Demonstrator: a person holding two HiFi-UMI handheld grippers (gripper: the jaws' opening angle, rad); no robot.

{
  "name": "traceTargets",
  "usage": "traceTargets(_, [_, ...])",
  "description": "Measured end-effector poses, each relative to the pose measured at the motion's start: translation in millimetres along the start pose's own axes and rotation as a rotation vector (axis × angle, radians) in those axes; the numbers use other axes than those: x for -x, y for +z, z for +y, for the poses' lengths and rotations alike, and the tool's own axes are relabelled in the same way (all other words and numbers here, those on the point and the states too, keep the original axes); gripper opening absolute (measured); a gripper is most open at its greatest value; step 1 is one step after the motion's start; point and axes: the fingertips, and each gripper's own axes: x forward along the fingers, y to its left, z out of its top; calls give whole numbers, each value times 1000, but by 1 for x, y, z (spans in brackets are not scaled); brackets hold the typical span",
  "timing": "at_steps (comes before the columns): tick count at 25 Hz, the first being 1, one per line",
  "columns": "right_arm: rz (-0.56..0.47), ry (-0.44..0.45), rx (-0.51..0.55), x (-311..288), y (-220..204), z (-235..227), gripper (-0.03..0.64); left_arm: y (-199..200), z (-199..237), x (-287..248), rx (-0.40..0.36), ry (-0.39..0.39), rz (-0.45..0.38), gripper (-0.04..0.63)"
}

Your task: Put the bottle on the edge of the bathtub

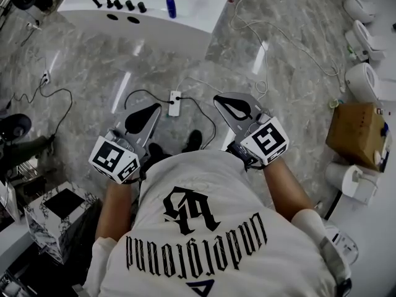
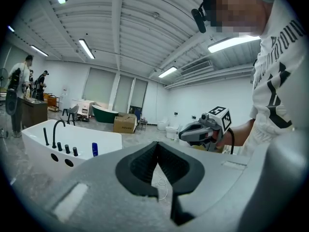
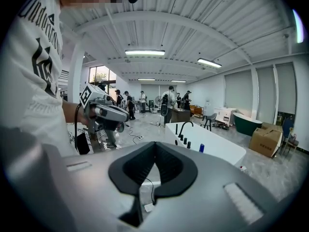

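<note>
A small blue bottle (image 1: 171, 7) stands upright on the flat rim of the white bathtub (image 1: 185, 23), right of the black faucet and knobs (image 1: 117, 4). From the gripper views the bottle (image 2: 94, 149) (image 3: 201, 148) shows on that same rim, well ahead. My left gripper (image 1: 150, 107) and right gripper (image 1: 230, 101) hover side by side over the marble floor, far short of the tub. Both are shut with nothing between the pads. In its own view, the left gripper (image 2: 157, 146) has its tips together, as does the right gripper (image 3: 154, 146).
A white power strip (image 1: 175, 102) with black and white cables lies on the floor between the grippers and the tub. A cardboard box (image 1: 359, 132) and white toilets (image 1: 365, 79) stand at right. A marble-patterned box (image 1: 59, 212) sits at lower left. People stand far off (image 3: 169, 98).
</note>
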Motion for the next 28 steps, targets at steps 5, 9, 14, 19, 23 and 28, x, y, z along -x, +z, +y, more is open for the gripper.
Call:
traceTargets(5, [-46, -1, 8, 3, 17, 12, 2, -3, -8, 7, 2, 6, -11, 8])
traceTargets(9, [-72, 4, 11, 1, 26, 20, 2, -2, -6, 17, 2, 22, -29, 8])
traceTargets(14, [-83, 9, 17, -6, 34, 21, 2, 1, -1, 20, 4, 32, -35, 8])
traceTargets(19, [-77, 14, 19, -13, 36, 20, 2, 1, 6, 21, 9, 36, -40, 8])
traceTargets(23, [-74, 13, 5, -15, 36, 17, 2, 2, 9, 17, 12, 30, -36, 8])
traceTargets(28, [-69, 15, 5, -16, 32, 14, 2, 2, 12, 17, 14, 27, -39, 8])
